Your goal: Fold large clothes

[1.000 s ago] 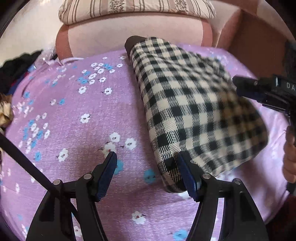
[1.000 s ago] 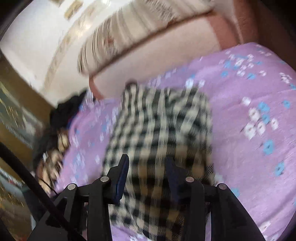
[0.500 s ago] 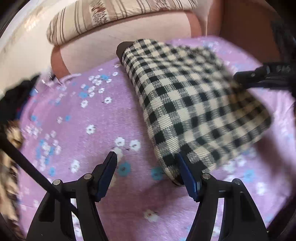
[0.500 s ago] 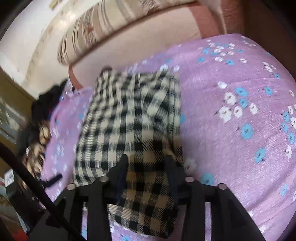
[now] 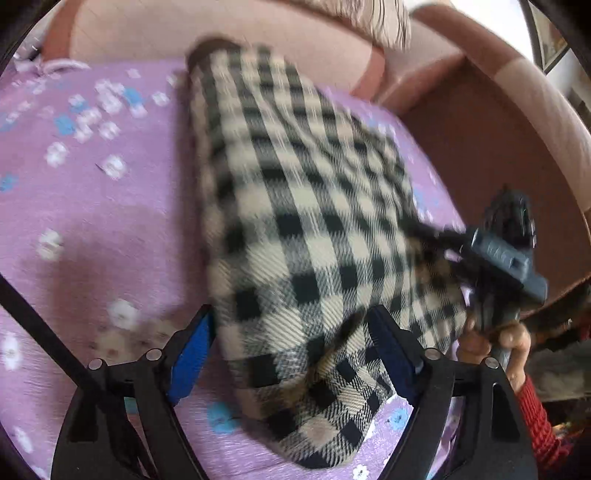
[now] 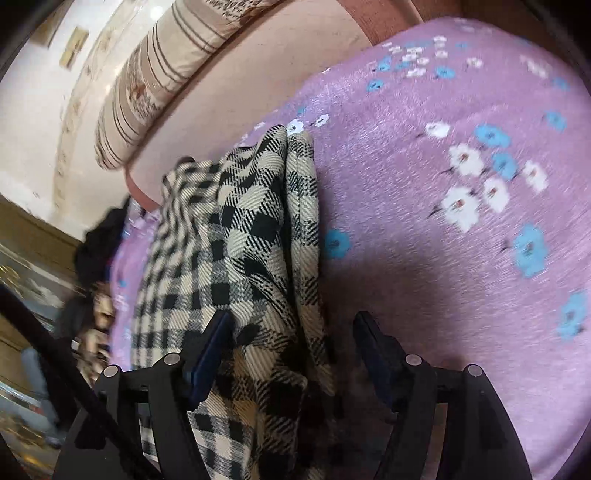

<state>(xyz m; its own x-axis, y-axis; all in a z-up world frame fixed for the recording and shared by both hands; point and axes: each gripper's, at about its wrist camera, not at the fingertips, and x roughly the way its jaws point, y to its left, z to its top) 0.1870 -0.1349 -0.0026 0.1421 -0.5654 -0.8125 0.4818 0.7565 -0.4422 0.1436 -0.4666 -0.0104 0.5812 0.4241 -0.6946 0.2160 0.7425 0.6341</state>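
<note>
Left wrist view had the checked garment (image 5: 295, 236) folded into a long thick bundle, black and cream, lying on the purple flowered bedspread (image 5: 92, 206) with its far end up against the pink headboard (image 5: 221, 33). Its near corner sat between the fingers of the left gripper (image 5: 291, 354), whose jaws were opening; the blue pads (image 5: 190, 354) stood clear of the cloth on one side and close to it on the other, and I could see no squeeze on the fabric. Off to the right in that view a hand (image 5: 495, 343) in a red knitted sleeve (image 5: 535, 417) held the other tool at the bundle's edge.

From the right wrist view the same garment (image 6: 251, 236) showed its stacked folded edges running toward the camera. The right gripper (image 6: 291, 350) straddled those edges, its jaws also opening, the left finger against the cloth and the right finger standing apart from it over the bedspread (image 6: 443, 258). A striped pillow (image 6: 155, 85) rested on top of the headboard (image 6: 258, 70), and a dark heap of clothing (image 6: 99, 243) lay at the bed's far left side.
</note>
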